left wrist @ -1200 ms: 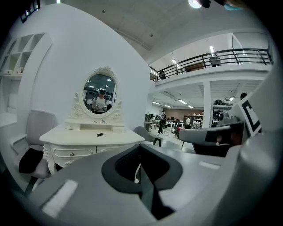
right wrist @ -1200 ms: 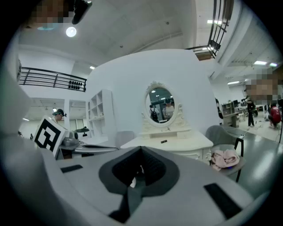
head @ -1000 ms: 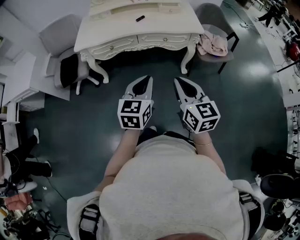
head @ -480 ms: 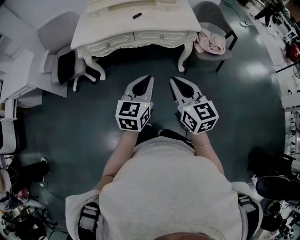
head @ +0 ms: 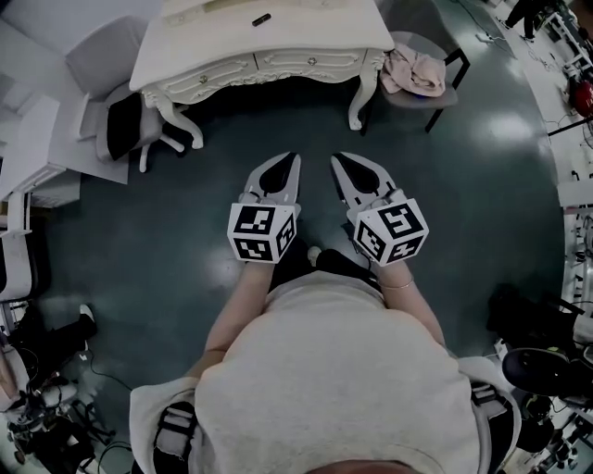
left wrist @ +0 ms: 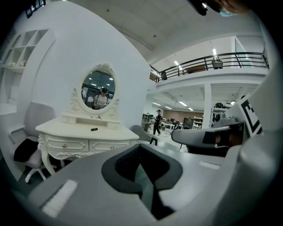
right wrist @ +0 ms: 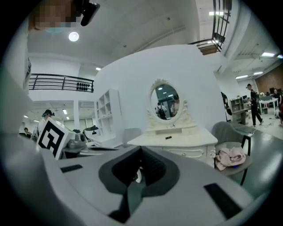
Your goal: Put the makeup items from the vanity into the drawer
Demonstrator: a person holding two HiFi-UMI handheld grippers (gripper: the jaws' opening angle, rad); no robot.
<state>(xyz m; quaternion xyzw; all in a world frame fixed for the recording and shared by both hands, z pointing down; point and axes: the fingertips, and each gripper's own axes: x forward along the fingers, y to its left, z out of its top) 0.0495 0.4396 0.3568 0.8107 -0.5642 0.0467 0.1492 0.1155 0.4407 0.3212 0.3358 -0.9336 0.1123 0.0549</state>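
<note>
Both grippers are held in front of the person, over the dark floor [head: 167,231], well short of the white table [head: 324,37] and pointing toward it. The left hand-held gripper [head: 294,157] has its jaws pressed together with nothing between them. The right hand-held gripper [head: 337,157] is closed the same way and is also empty. The two are side by side and apart, each with its marker cube at the end nearest the person.

One small dark makeup item [head: 261,19] lies on the table top, near the middle and toward the back, in front of the base of the oval mirror [left wrist: 98,89] that stands at the table's rear edge. What kind of item it is cannot be told at this size. Two drawers [head: 310,61] sit side by side in the table's front, each with a small knob, and both are pushed in.

A grey chair [head: 97,60] stands beside the table's left end with something black [head: 120,130] draped on it. A second chair [head: 417,42] stands beside the table's right end with a pink cloth [head: 414,72] bunched on its seat.
</note>
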